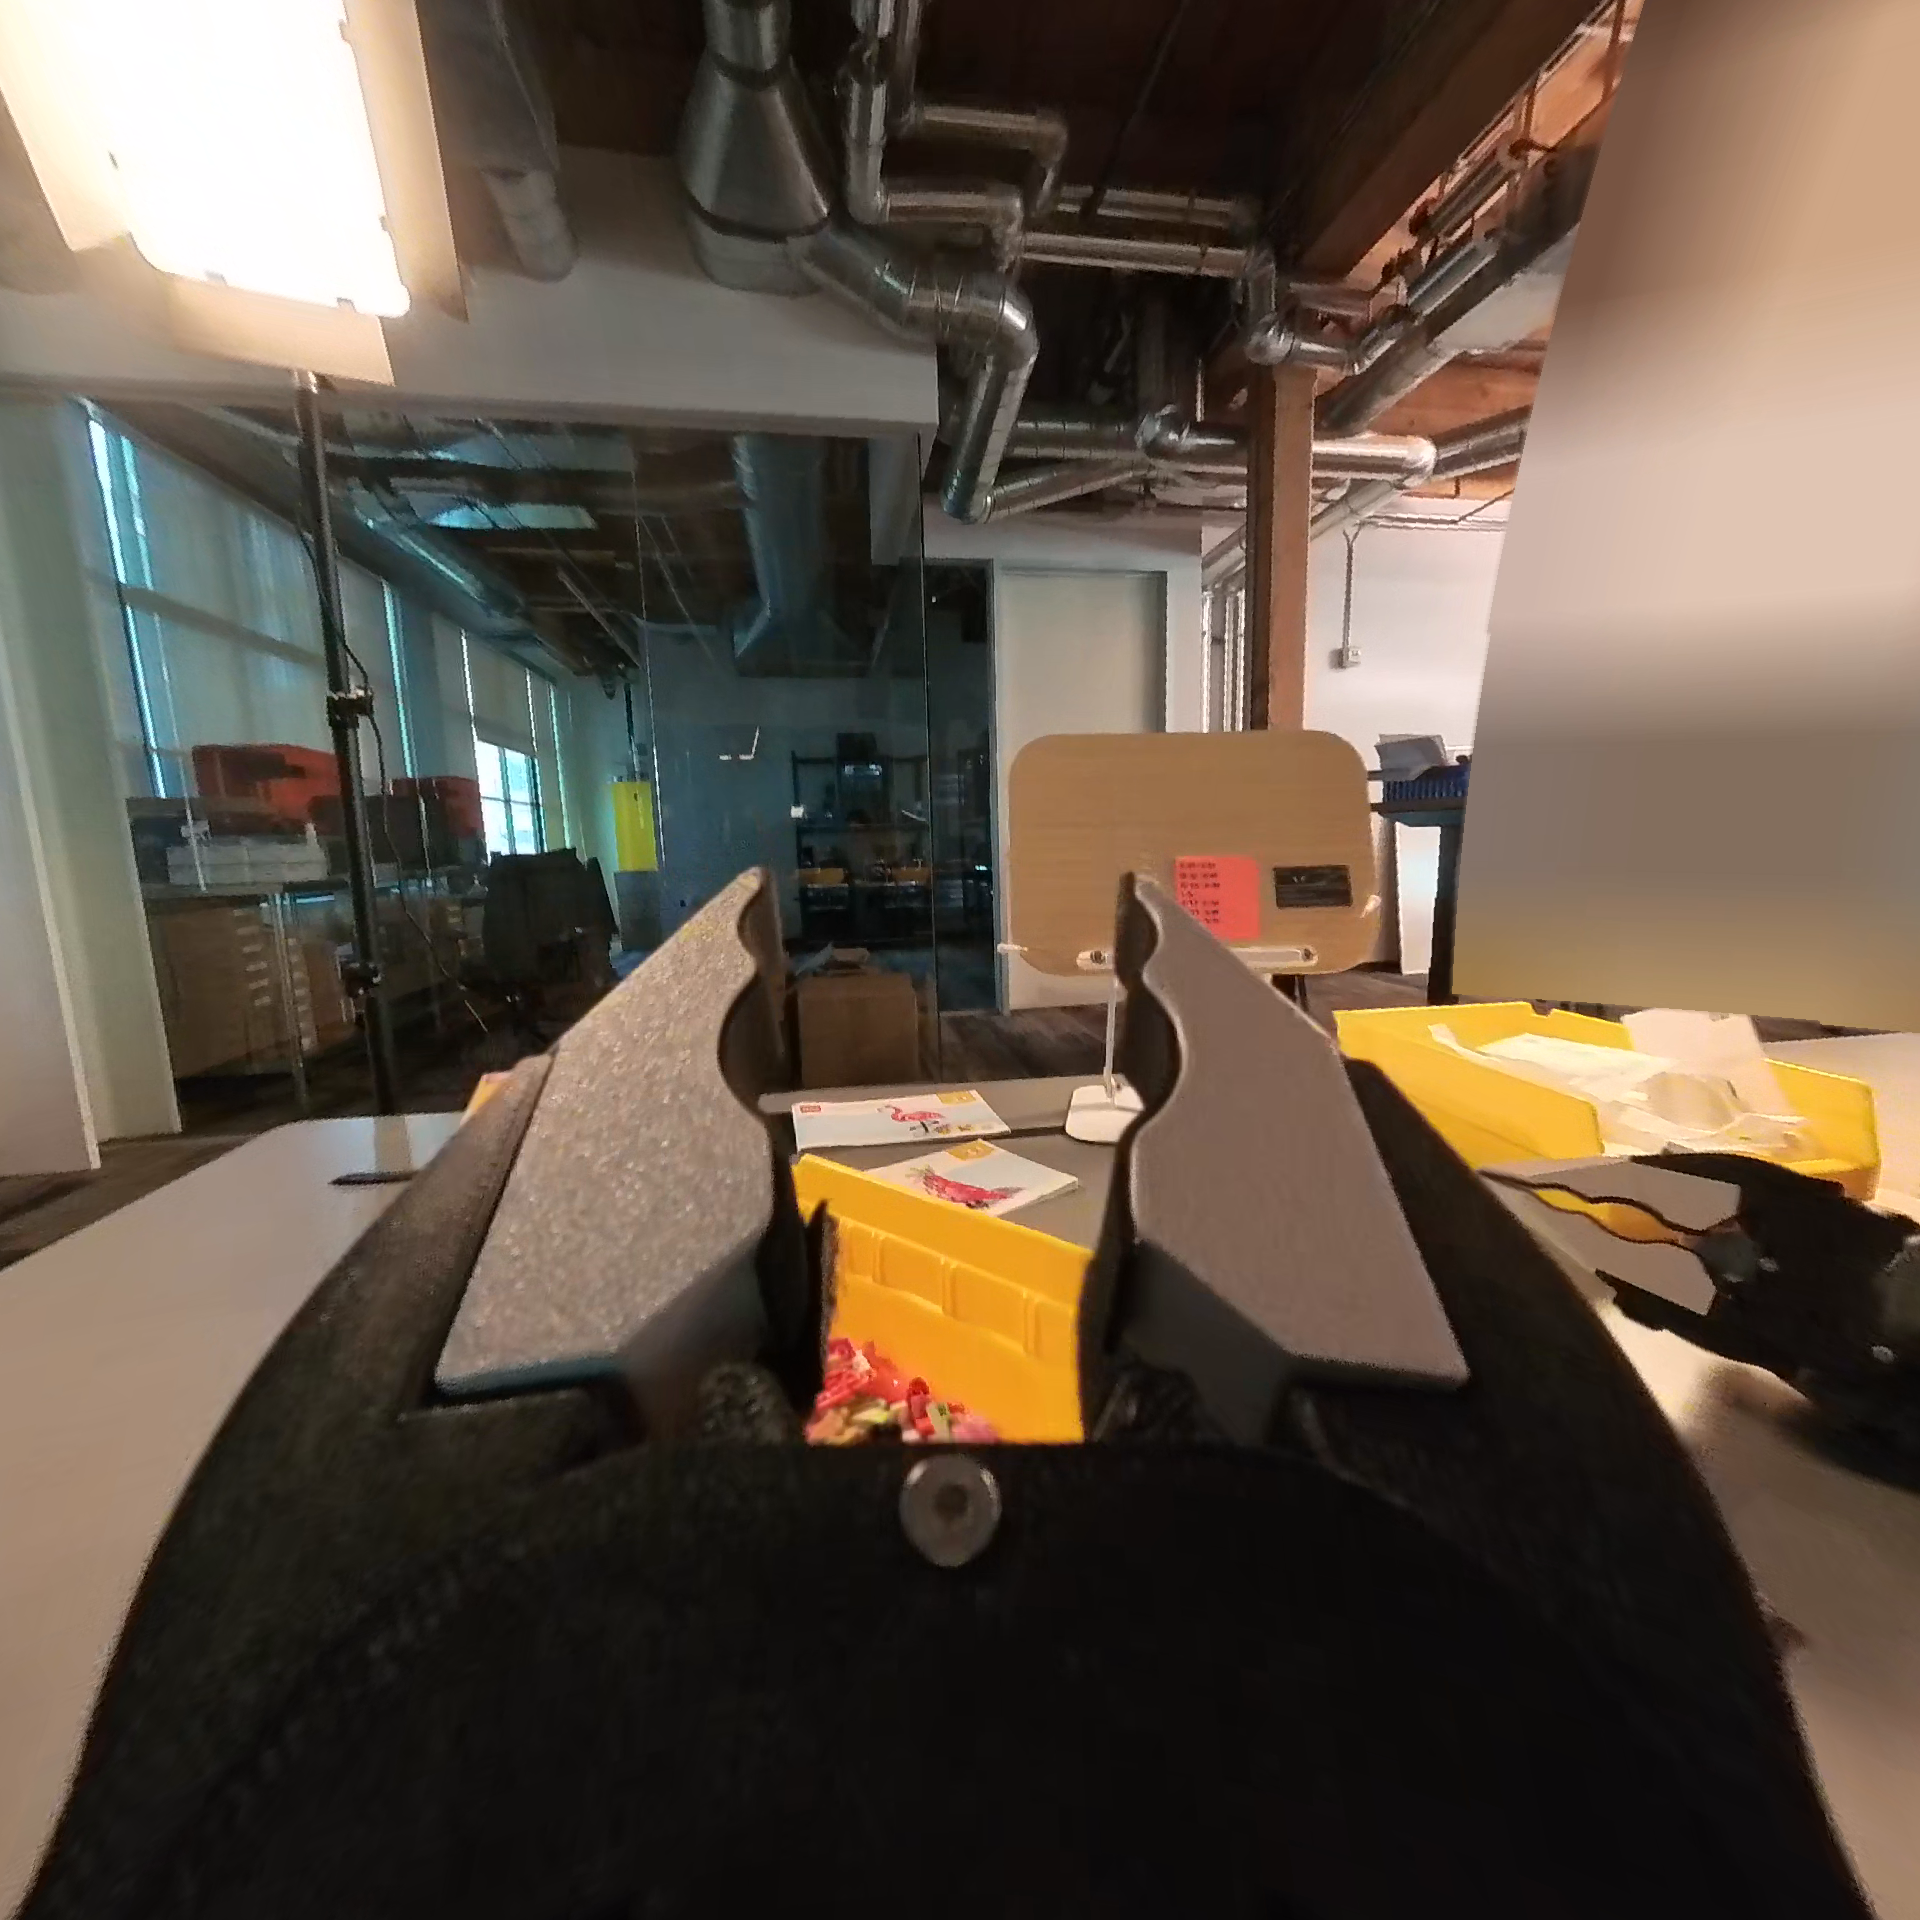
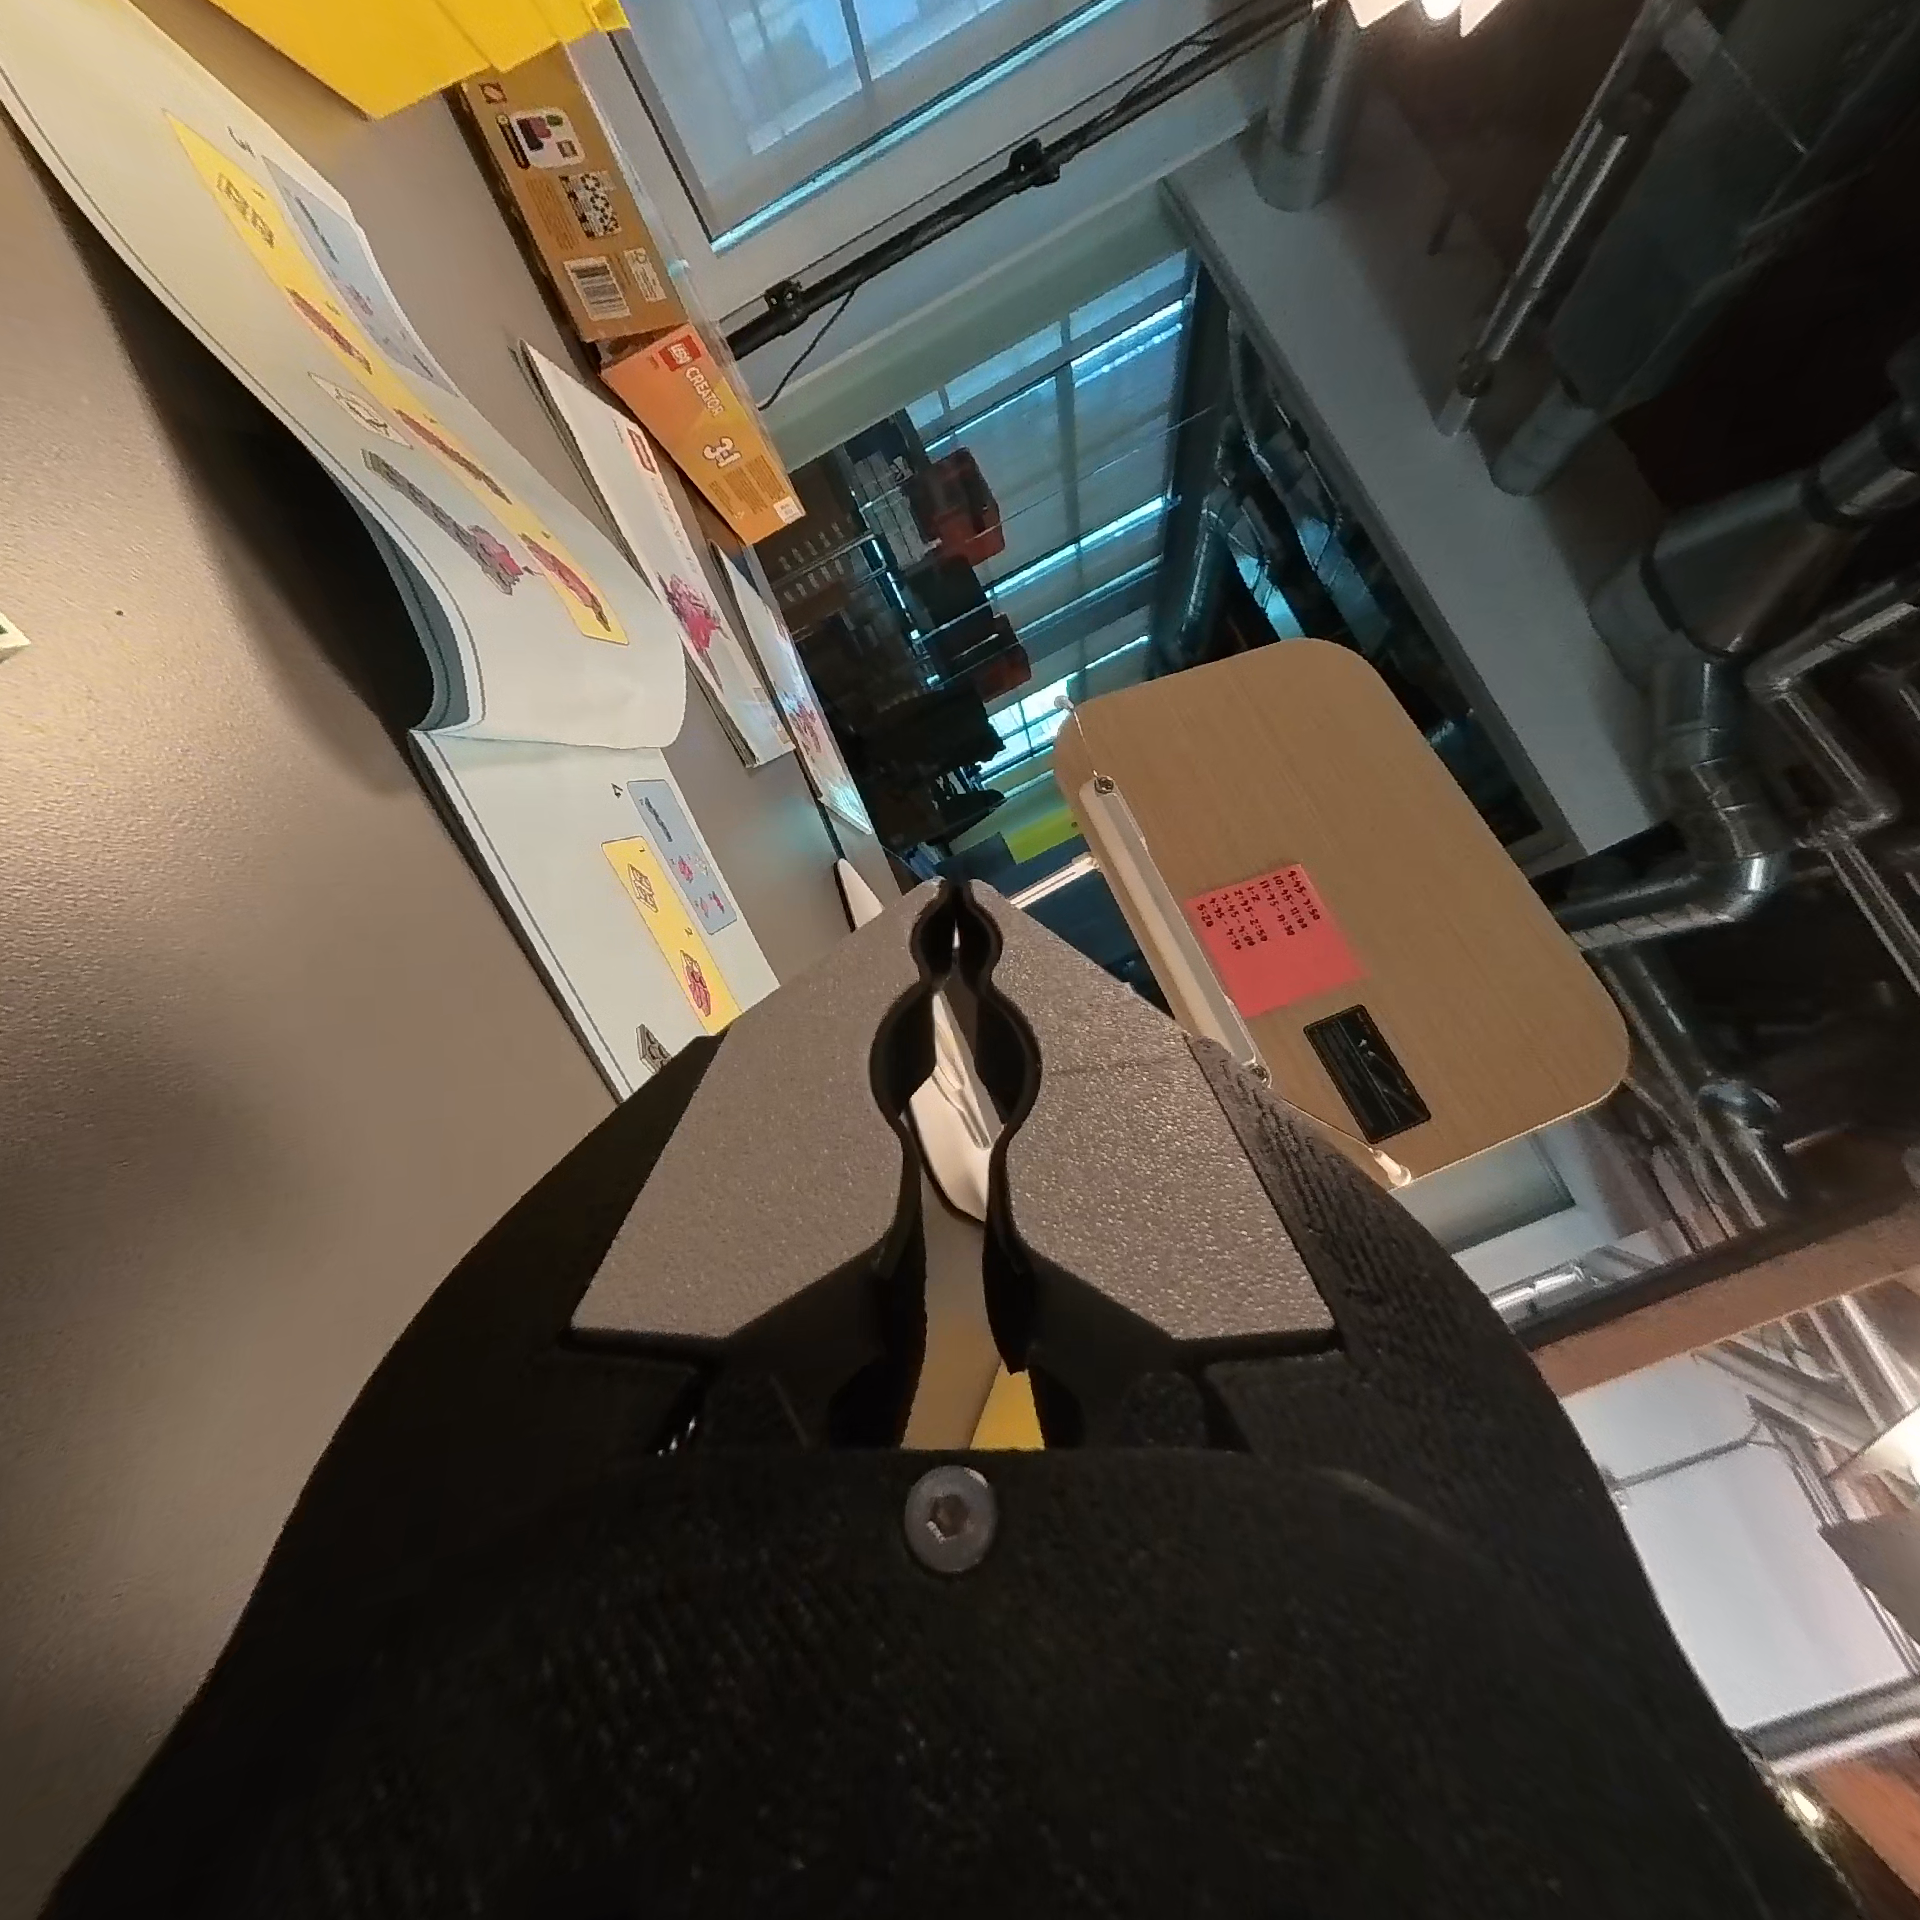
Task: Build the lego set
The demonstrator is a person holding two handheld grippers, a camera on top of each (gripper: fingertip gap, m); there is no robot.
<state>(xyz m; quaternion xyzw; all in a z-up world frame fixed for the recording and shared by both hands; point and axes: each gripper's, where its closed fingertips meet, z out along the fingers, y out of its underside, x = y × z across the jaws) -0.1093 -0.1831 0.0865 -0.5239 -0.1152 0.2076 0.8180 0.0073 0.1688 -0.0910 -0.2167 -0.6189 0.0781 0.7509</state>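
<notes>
The left gripper (image 1: 940,914) hangs above a yellow bin (image 1: 966,1299) of small pink and red bricks (image 1: 894,1403) on the grey table (image 1: 156,1299), its fingers (image 1: 665,1091) spread wide with nothing between them. Beyond the bin lie two instruction booklets (image 1: 982,1184), and behind those stands a wooden board on a white stand (image 1: 1195,831) bearing a pink note. A second yellow bin (image 1: 1538,1091) of white packaging sits right of the first. The right gripper (image 2: 954,886), seen tilted, has its fingers (image 2: 790,1122) pressed together and empty, beside an open booklet (image 2: 540,810) and two cardboard boxes (image 2: 623,312).
</notes>
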